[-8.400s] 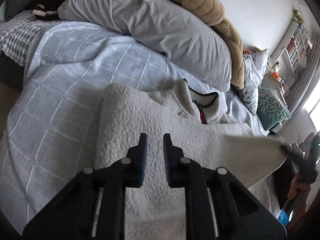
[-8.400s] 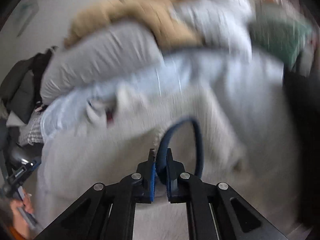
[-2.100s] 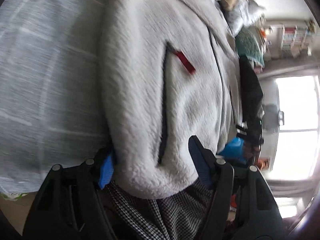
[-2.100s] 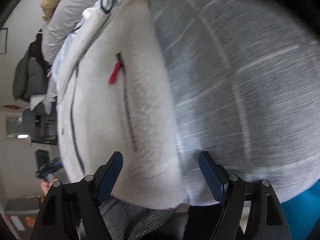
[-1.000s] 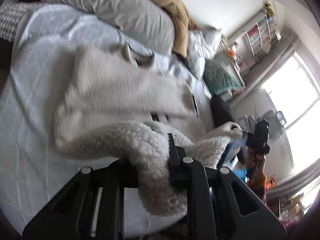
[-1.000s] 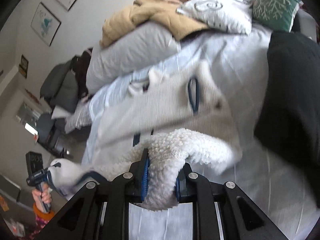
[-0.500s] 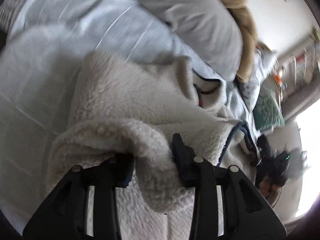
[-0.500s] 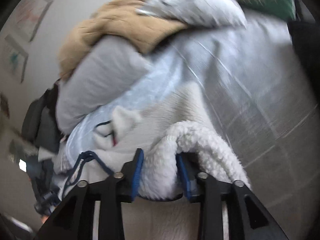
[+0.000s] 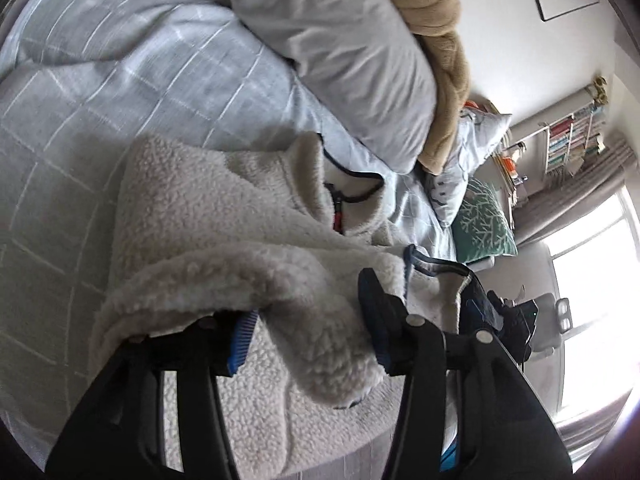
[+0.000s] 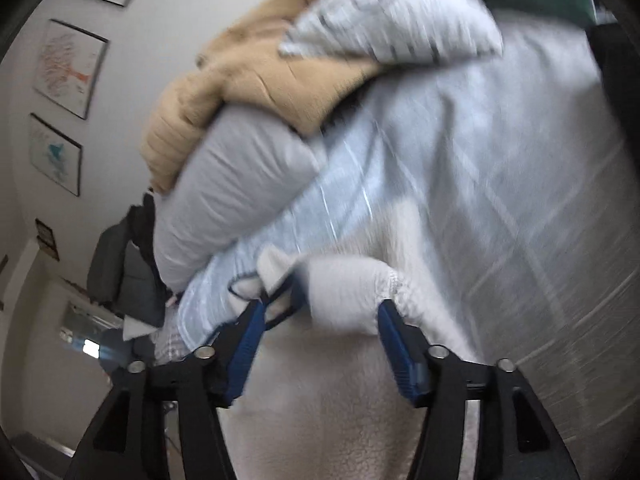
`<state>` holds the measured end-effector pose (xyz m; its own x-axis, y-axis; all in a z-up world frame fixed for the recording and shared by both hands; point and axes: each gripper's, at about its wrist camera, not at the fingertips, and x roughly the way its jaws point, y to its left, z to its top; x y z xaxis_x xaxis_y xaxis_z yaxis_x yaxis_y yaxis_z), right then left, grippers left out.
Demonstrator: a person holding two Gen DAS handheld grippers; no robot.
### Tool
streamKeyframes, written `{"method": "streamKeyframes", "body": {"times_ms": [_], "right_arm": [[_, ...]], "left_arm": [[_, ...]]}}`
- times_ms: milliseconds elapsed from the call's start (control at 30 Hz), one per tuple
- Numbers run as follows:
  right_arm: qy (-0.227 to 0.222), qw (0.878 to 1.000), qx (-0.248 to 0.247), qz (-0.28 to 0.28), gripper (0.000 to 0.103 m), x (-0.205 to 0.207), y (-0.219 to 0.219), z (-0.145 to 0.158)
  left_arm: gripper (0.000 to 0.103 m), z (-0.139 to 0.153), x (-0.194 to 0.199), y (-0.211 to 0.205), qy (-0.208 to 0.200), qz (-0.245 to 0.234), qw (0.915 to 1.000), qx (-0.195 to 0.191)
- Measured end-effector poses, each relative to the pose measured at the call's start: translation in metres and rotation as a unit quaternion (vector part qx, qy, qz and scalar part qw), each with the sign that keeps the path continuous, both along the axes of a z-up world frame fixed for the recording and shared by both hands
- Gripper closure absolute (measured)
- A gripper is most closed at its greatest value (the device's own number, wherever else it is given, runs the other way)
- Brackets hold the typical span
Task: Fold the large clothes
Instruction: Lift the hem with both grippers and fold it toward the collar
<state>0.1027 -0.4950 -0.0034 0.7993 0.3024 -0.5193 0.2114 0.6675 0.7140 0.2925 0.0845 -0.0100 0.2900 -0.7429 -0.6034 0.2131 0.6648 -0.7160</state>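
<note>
A cream fleece jacket (image 9: 208, 216) with navy trim lies on the light blue checked bedcover (image 9: 120, 64), its bottom hem folded up over the body toward the collar. My left gripper (image 9: 304, 320) is open, its jaws wide apart on either side of the folded hem, which rests between them. My right gripper (image 10: 320, 316) is open too, straddling the other end of the folded hem of the fleece jacket (image 10: 344, 400). The right gripper also shows at the right in the left wrist view (image 9: 492, 312).
A grey pillow (image 9: 332, 40) and a tan blanket (image 9: 432, 32) are piled at the head of the bed. A patterned cushion and a green cushion (image 9: 480, 216) lie to the right. A dark garment (image 10: 616, 60) lies at the bed's right side.
Both grippers carried the jacket's hem up over its body toward the collar, laid it down and opened their jaws; half a second ago they were narrower around the fleece.
</note>
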Motion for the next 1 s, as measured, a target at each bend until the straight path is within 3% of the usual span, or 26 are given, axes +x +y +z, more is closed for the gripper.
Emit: {"method": "streamKeyframes", "body": {"times_ms": [100,167,333,433,500,567,633,700,733,767,800,833,867,1000], "right_arm": [[-0.001,1.000,-0.032,0.000,0.036,-0.004,0.004,0.007],[0.017,0.997,-0.079,0.001,0.036,0.000,0.013,0.008],[0.058,0.971,-0.230,-0.005,0.036,0.020,0.047,0.004],[0.072,0.964,-0.257,-0.001,0.036,0.034,0.058,-0.007],[0.082,0.959,-0.271,-0.006,0.037,0.041,0.063,-0.015],[0.093,0.953,-0.288,-0.016,0.038,0.050,0.066,-0.023],[0.099,0.949,-0.297,-0.030,0.041,0.054,0.067,-0.028],[0.100,0.948,-0.301,-0.039,0.046,0.060,0.068,-0.032],[0.100,0.945,-0.308,-0.042,0.048,0.062,0.068,-0.034],[0.100,0.942,-0.318,-0.043,0.054,0.065,0.069,-0.036],[0.097,0.941,-0.321,-0.040,0.067,0.066,0.070,-0.037],[0.093,0.941,-0.322,-0.036,0.077,0.067,0.071,-0.039],[0.090,0.939,-0.330,-0.038,0.088,0.067,0.073,-0.040],[0.057,0.913,-0.397,-0.072,0.091,0.067,0.088,-0.015]], "left_arm": [[0.050,0.006,-0.002,0.006,0.002,0.002,1.0000,-0.008],[0.047,0.008,0.000,0.012,0.004,0.008,0.9999,-0.015],[0.032,0.013,0.004,0.034,-0.009,0.054,0.9982,-0.027],[0.026,0.023,0.002,0.042,-0.046,0.078,0.9959,-0.003],[0.023,0.028,0.003,0.035,-0.086,0.084,0.9908,0.063],[0.022,0.023,0.008,0.017,-0.127,0.071,0.9789,0.144],[0.022,0.009,0.017,-0.008,-0.162,0.044,0.9581,0.232],[0.023,-0.016,0.032,-0.033,-0.163,0.014,0.9398,0.300],[0.032,-0.028,0.040,-0.043,-0.155,0.002,0.9345,0.321],[0.051,-0.036,0.044,-0.049,-0.150,-0.007,0.9338,0.325],[0.062,-0.039,0.047,-0.052,-0.149,-0.007,0.9364,0.318],[0.088,-0.036,0.047,-0.053,-0.156,0.008,0.9418,0.298],[0.090,-0.031,0.044,-0.051,-0.165,0.024,0.9445,0.283],[0.090,0.007,0.037,-0.044,-0.241,0.102,0.9322,0.251]]}}
